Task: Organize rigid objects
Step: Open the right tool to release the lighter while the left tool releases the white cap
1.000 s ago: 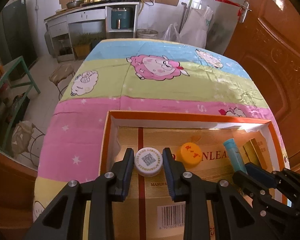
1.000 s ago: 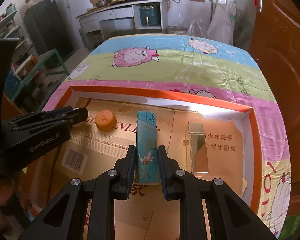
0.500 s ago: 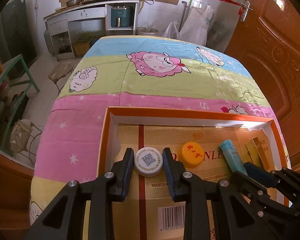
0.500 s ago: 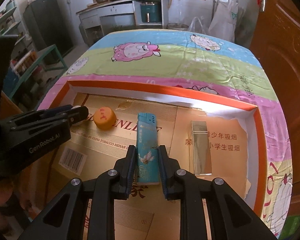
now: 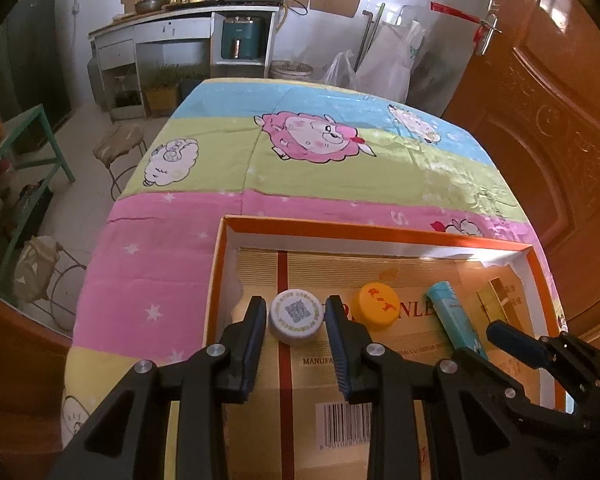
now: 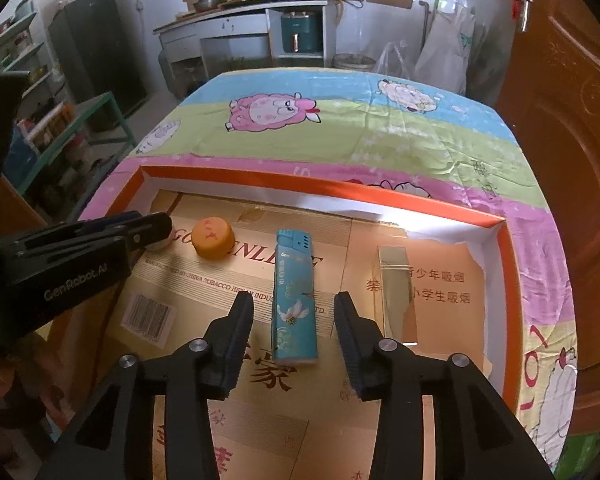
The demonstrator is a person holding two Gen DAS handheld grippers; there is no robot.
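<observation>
A shallow orange-rimmed cardboard box (image 5: 380, 231) lies on the near part of a bed. On its floor my left gripper (image 5: 295, 309) is shut on a white bottle cap (image 5: 296, 316) printed with a code. An orange cap (image 5: 376, 306) sits just right of it. In the right wrist view a teal lighter (image 6: 293, 292) lies flat between the fingers of my right gripper (image 6: 293, 307). Its jaws are opening and the pads stand clear of the lighter on both sides. A gold rectangular case (image 6: 396, 292) lies to the right of the lighter.
The box rests on a cartoon-sheep bedspread (image 5: 308, 184) that stretches away ahead. A brown wooden door (image 5: 552, 128) stands close on the right. Stools (image 5: 120, 144) and a green frame stand on the floor to the left, with a kitchen counter (image 5: 188, 20) far back.
The right gripper's fingers have spread apart and let go of the teal lighter, which stays flat in the box. The left gripper holds the white cap as before.
</observation>
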